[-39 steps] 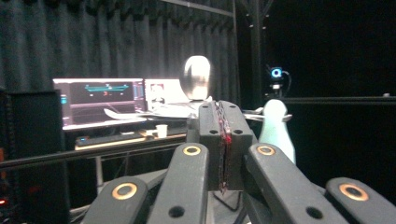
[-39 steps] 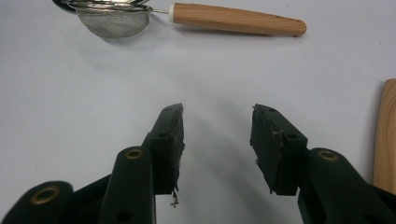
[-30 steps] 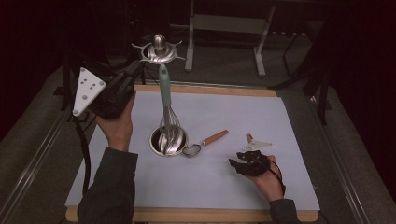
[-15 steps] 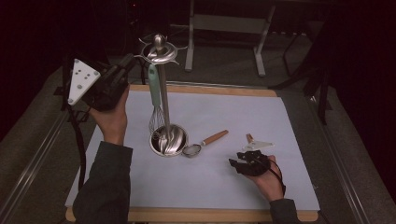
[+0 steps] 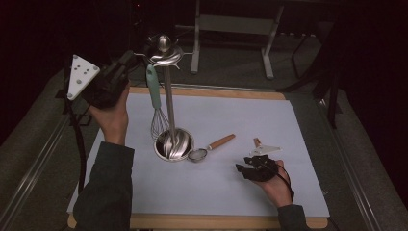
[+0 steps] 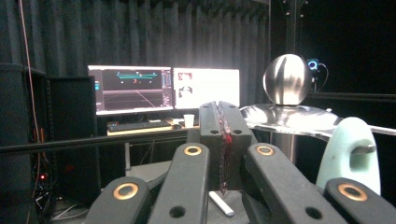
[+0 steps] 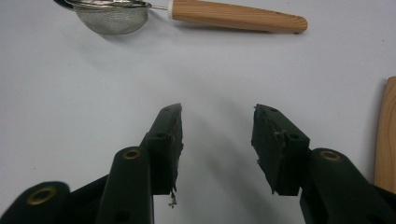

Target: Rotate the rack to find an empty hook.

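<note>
Whisk [image 5: 157,108] hangs by its green handle from the stand's [image 5: 169,103] top disc, wires just above the base bowl. Left claw [image 6: 223,140], clenched and empty, sits beside the handle top. Hanging step judged complete.

Next: take the strainer [image 5: 211,147] near the base. Right claw [image 7: 217,140], released and empty, rests low on the counter [image 5: 288,125], open mat ahead.

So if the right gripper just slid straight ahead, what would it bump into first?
Probably the sieve. The right gripper has open jaws with bare mat between and ahead of them, and the sieve with its wooden handle lies across the far end of that path. Depth is hard to judge.
</note>
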{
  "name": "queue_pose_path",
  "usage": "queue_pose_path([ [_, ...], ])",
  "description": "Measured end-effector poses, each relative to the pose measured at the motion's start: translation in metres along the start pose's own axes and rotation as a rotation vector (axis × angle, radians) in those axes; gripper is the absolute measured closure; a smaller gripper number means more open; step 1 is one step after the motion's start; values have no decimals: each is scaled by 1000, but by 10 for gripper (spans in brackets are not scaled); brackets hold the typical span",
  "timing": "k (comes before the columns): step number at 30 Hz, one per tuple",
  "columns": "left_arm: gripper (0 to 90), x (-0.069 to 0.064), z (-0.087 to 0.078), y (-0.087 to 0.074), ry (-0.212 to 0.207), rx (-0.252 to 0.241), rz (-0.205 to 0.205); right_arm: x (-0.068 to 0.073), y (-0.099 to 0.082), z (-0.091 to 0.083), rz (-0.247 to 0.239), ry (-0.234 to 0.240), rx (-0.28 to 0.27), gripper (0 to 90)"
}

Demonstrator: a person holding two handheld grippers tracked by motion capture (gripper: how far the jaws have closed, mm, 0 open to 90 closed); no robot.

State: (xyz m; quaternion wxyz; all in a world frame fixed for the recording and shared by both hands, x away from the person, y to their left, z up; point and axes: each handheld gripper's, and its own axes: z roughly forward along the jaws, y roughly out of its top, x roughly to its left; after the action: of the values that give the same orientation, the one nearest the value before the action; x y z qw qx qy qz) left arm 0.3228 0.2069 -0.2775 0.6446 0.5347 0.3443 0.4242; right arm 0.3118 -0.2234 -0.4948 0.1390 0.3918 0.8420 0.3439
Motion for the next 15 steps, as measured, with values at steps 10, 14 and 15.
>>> queue_pose_path([
  [10,895,1,4,3,11,20,30,1,0,0,-4,1,0,528],
  [14,895,2,7,2,20,30,38,1,0,0,-2,1,0,528],
  [15,895,3,8,2,20,28,35,1,0,0,-2,1,0,528],
])
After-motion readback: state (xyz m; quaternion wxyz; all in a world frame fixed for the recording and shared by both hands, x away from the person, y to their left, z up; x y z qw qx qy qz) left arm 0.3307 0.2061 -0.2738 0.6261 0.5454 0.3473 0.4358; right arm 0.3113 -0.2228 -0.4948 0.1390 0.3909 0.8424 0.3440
